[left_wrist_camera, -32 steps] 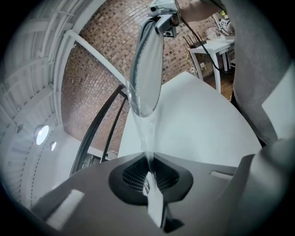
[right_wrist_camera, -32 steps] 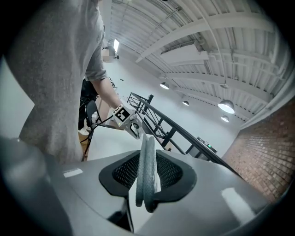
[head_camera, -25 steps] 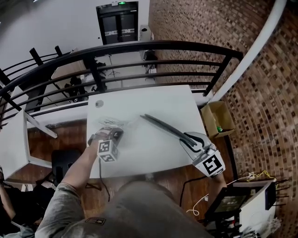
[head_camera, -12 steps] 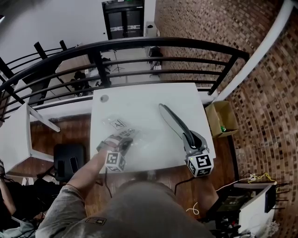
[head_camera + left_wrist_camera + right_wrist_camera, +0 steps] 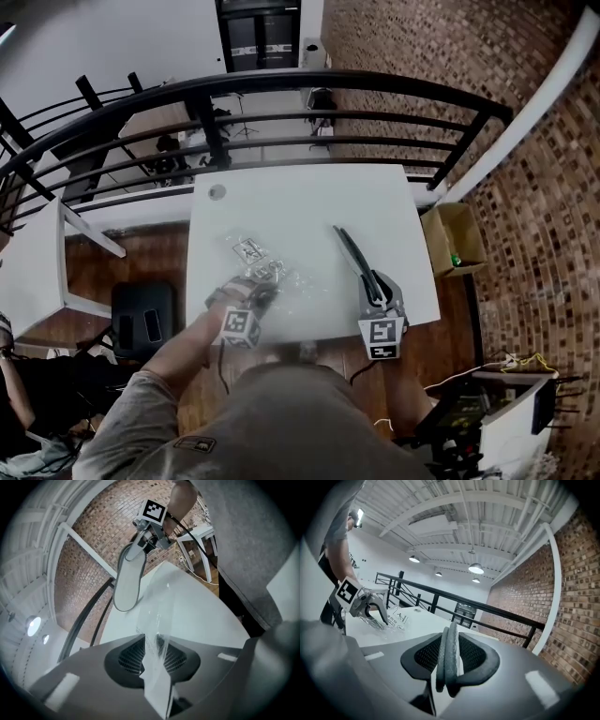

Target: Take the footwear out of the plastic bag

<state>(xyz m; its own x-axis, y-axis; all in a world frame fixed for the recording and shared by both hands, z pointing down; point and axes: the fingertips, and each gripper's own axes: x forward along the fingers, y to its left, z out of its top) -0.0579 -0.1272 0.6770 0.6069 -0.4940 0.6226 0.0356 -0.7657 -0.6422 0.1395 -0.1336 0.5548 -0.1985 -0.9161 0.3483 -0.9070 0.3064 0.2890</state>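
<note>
The person wears a heathered grey T-shirt (image 5: 281, 422) with short sleeves (image 5: 114, 412); a small dark patch (image 5: 192, 446) on it, perhaps a label, is too blurred to read. The right gripper (image 5: 372, 287) is grey, its cube (image 5: 380, 337) white with black square markers.

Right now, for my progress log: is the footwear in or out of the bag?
Out. The right gripper holds the bare footwear in the air, beside the crumpled bag.
</note>
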